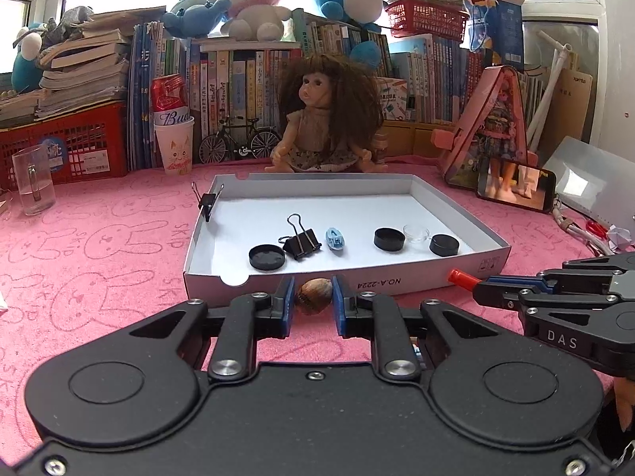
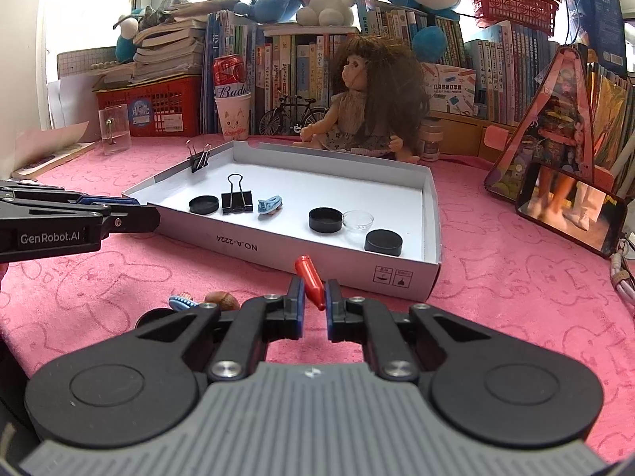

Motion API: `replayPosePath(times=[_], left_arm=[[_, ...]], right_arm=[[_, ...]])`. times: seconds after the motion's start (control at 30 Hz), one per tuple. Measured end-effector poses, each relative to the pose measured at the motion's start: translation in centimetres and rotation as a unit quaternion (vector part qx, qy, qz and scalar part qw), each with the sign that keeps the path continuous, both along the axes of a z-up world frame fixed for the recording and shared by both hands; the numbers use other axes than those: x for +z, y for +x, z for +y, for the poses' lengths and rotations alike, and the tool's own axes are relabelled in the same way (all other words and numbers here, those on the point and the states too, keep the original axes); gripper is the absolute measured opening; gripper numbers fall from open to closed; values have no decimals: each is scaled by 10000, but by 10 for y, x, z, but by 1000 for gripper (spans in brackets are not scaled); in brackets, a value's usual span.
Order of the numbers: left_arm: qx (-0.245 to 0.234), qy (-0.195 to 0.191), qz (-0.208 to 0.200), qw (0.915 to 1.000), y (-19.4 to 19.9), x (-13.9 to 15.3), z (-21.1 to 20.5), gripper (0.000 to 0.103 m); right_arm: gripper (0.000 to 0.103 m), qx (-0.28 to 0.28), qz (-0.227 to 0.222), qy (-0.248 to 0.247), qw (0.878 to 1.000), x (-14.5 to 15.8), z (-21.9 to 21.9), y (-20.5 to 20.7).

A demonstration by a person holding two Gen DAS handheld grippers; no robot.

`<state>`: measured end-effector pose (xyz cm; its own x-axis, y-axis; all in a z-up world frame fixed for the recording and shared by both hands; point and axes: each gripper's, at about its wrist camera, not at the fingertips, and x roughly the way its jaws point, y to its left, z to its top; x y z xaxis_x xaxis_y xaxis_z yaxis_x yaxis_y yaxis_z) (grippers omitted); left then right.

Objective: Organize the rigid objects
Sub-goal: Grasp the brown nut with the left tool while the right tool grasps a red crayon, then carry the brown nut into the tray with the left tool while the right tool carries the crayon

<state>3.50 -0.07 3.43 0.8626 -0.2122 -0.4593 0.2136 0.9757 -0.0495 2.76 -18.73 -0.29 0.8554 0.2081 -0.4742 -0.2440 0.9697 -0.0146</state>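
My left gripper point(image 1: 313, 297) is shut on a brown nut-like shell point(image 1: 314, 296), just in front of the white box point(image 1: 357, 282). My right gripper point(image 2: 315, 293) is shut on a red pen cap point(image 2: 310, 281), near the box's front wall point(image 2: 317, 256); the cap point(image 1: 460, 279) also shows in the left wrist view. Inside the box lie black round lids point(image 1: 266, 257), a black binder clip point(image 1: 302, 241), a blue toy shoe point(image 1: 335, 239) and a small clear dish point(image 1: 416, 233). Another clip point(image 1: 207, 201) is clamped on the box's left wall. A blue toy point(image 2: 183, 302) and a brown shell point(image 2: 222, 300) lie on the cloth left of my right gripper.
A doll point(image 1: 325, 115) sits behind the box. A phone point(image 1: 516, 189) leans at the right, with a pink toy box point(image 1: 490, 127) behind it. A glass mug point(image 1: 32, 184), a paper cup point(image 1: 174, 142) with a can, red baskets and books line the back. Pink cloth point(image 1: 99, 246) covers the table.
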Motion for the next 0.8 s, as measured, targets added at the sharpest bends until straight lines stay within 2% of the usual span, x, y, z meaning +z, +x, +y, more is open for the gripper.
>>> replayPosePath(times=[0.4,0.6,0.8], left_arm=[[295,35,-82,9995,46,13,15,19],[450,93,26,9989,78,9,24,19],[517,162,193,9983,102,-3,24,19]], right_arm=[[14,-821,-265,276,9959,21,-20,24],[14,-1184,-141,320,9924,24,-28,53],[14,-1267,-98,275,9915,22,-24,76]])
